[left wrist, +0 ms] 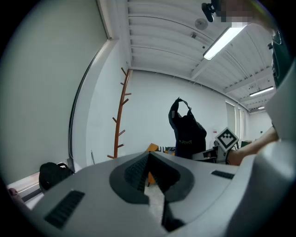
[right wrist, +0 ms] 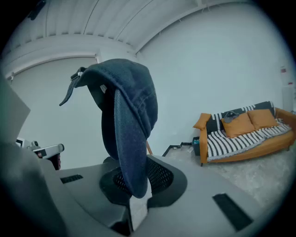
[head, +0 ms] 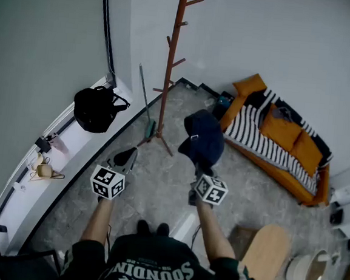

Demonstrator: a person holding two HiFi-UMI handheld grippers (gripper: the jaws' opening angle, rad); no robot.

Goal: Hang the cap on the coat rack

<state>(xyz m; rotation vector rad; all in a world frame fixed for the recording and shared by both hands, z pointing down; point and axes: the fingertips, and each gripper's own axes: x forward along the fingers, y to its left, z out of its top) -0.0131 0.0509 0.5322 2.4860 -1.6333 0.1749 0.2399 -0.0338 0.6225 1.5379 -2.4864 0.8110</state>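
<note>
A dark navy cap point(head: 202, 139) hangs upright from my right gripper point(head: 202, 167), which is shut on the cap's lower edge. In the right gripper view the cap point(right wrist: 125, 106) rises from between the pads of the right gripper point(right wrist: 138, 184). The brown wooden coat rack point(head: 171, 63) stands on the floor ahead, left of the cap, with bare pegs. My left gripper point(head: 125, 157) is held low to the left, jaws together and empty. From the left gripper view the coat rack point(left wrist: 121, 120) is at the left and the cap point(left wrist: 186, 129) at the right of it.
A black bag point(head: 95, 108) lies on the white window sill point(head: 71, 142) at the left. An orange sofa point(head: 278, 139) with a striped blanket and cushions runs along the right wall. A round wooden stool point(head: 266, 248) and a white pot point(head: 309, 273) are near my right side.
</note>
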